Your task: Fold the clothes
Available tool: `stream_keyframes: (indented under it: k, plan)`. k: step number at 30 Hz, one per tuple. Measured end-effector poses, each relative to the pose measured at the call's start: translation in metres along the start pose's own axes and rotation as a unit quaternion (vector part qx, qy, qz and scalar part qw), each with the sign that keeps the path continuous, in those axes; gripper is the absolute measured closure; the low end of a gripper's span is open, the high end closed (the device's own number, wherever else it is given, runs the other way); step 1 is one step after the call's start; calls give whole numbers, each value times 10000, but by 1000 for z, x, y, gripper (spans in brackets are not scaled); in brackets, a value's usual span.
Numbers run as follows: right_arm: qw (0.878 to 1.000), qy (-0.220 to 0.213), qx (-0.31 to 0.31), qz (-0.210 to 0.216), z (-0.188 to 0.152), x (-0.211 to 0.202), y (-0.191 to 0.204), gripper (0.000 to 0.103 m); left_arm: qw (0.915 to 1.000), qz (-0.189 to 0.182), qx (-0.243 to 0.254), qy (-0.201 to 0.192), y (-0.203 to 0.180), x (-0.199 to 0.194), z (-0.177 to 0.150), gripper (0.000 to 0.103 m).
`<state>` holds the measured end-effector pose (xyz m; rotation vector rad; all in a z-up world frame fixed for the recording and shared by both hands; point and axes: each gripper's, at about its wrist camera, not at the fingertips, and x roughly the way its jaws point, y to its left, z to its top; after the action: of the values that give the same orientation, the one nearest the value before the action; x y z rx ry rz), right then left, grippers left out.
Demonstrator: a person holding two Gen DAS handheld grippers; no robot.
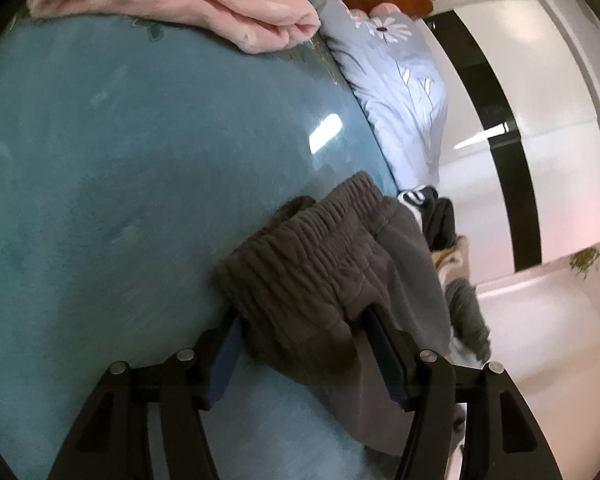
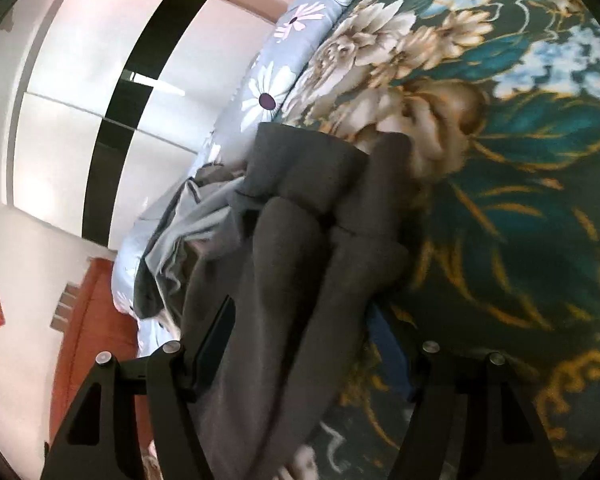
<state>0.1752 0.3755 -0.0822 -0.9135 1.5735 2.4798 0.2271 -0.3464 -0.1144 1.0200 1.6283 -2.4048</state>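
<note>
Dark grey trousers with an elastic waistband (image 1: pixel 312 248) hang between the fingers of my left gripper (image 1: pixel 304 320), above the teal bed cover (image 1: pixel 120 180). The jaws stand fairly wide with the waistband bunched between them, and the grip itself is hidden by cloth. In the right wrist view the trouser legs (image 2: pixel 300 240) run between the fingers of my right gripper (image 2: pixel 300 320), over the teal floral blanket (image 2: pixel 520 200). The left finger (image 2: pixel 216 336) shows beside the cloth. The right finger is mostly hidden behind it.
A folded pink blanket (image 1: pixel 180 4) lies at the far end of the bed. A light blue daisy quilt (image 1: pixel 396 80) runs along the bed's edge, with a heap of other clothes (image 1: pixel 448 248) beside it. A white wardrobe with a black stripe (image 1: pixel 508 160) stands beyond. Light grey garments (image 2: pixel 188 236) lie by the trousers.
</note>
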Motion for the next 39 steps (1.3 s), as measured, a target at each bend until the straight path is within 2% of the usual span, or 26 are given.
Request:
stream_keyframes:
  k: [3, 5, 9, 12, 14, 16, 18, 22, 27, 33, 35, 39]
  plan:
    - [10000, 15, 18, -61, 4, 14, 5, 24, 10000, -45, -43, -61, -1, 2, 0, 36]
    - [9998, 14, -64, -196, 6, 23, 12, 22, 10000, -22, 11, -94, -2, 3, -2, 35]
    - [9991, -42, -101, -403, 9, 38, 21, 22, 9999, 19, 86, -100, -6, 5, -4, 27]
    - [9984, -81, -121, -539, 7, 41, 25, 24, 10000, 26, 18, -88, -7, 7, -2, 26]
    - [9976, -81, -171, -673, 7, 40, 27, 36, 9999, -30, -114, -123, -5, 5, -1, 27]
    - [9957, -53, -242, -887, 7, 38, 28, 68, 9996, -31, -243, -150, -2, 4, -1, 35]
    - [9944, -20, -294, -1015, 7, 35, 29, 79, 9993, -2, -349, -163, 1, 4, -1, 47]
    - [9946, -17, -429, -940, 5, 24, 38, 89, 9989, 7, -443, -136, 3, 3, -1, 55]
    - [9958, 14, -665, -627, 4, 3, 64, 91, 9994, -206, -233, -116, -15, -13, 10, 64]
    - [9928, -103, -1187, 89, -1, -39, 109, 92, 9972, -658, 241, -270, -47, -54, 29, 66]
    - [9894, -145, -1423, 248, -6, -54, 119, 92, 9953, -844, 324, -351, -46, -72, 33, 66]
    - [9848, -185, -1696, 325, -17, -74, 113, 92, 9950, -810, 398, -431, -22, -88, 29, 66]
